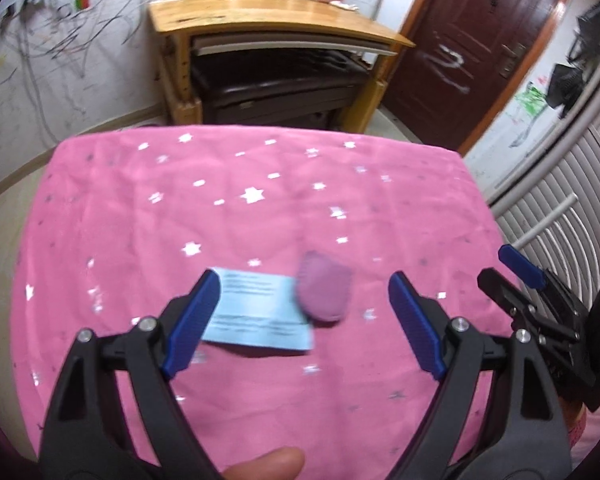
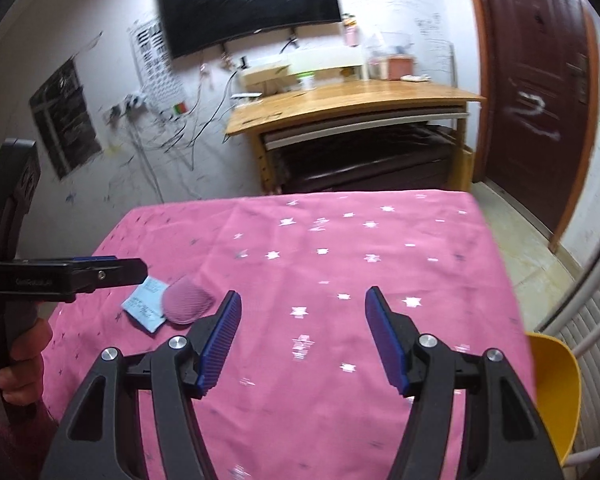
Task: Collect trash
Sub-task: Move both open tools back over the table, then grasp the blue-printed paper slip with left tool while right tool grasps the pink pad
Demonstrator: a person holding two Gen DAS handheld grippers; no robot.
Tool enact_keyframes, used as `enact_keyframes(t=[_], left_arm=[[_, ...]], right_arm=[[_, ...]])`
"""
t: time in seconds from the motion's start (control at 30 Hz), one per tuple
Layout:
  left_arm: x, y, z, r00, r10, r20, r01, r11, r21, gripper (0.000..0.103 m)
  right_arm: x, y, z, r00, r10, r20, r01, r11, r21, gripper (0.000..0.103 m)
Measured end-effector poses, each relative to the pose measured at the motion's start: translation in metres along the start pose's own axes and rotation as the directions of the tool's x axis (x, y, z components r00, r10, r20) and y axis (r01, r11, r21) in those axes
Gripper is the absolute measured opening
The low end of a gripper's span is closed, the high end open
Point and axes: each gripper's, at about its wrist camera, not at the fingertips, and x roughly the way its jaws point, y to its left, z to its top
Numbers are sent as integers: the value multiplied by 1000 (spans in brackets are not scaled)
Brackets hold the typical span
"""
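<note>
1. A pink cloth with silver stars [image 1: 236, 208] covers the table in the foreground; its far edge gives way to a pale floor
2. Beyond it, against the white scribbled wall, stands a light wooden desk [image 2: 352, 98] with small containers and boxes along its back; a dark flat screen [image 2: 252, 4] hangs on the wall above it
3. Loose cables [image 1: 60, 36] trail down the wall left of the desk, near a black poster [image 2: 66, 120]; a dark brown door with white scrawl [image 2: 536, 92] fills the far right, and a yellow plastic chair [image 2: 556, 392] sits at the table's near right corner
4. A light blue paper slip with printed lines [image 1: 260, 312] lies flat on the cloth, and a small mauve ribbed oval pad [image 1: 326, 288] rests on its right end; the print is too blurred to read
5. The left gripper [image 1: 304, 320] hovers over both pieces with its blue pads spread wide, one pad at the slip's left end, nothing clasped
6. The right gripper [image 2: 302, 340] hangs over bare cloth to the right of the trash, jaws apart and empty
7. Faint lettering on the left gripper's black body cannot be made out
</note>
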Motion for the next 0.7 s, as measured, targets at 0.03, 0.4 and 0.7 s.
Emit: enact_keyframes(t=[0.03, 0.4, 0.7], left_arm=[[1, 7, -2, 1000, 7, -3, -7, 1000, -9, 82], [21, 28, -17, 997, 17, -77, -14, 999, 33, 82], [32, 20, -23, 997, 36, -64, -27, 990, 137, 81]], right_arm=[[4, 5, 2, 1000, 1, -6, -1, 1000, -6, 59], [29, 33, 7, 999, 3, -53, -4, 1000, -17, 59], [39, 43, 9, 997, -5, -72, 3, 1000, -25, 60]])
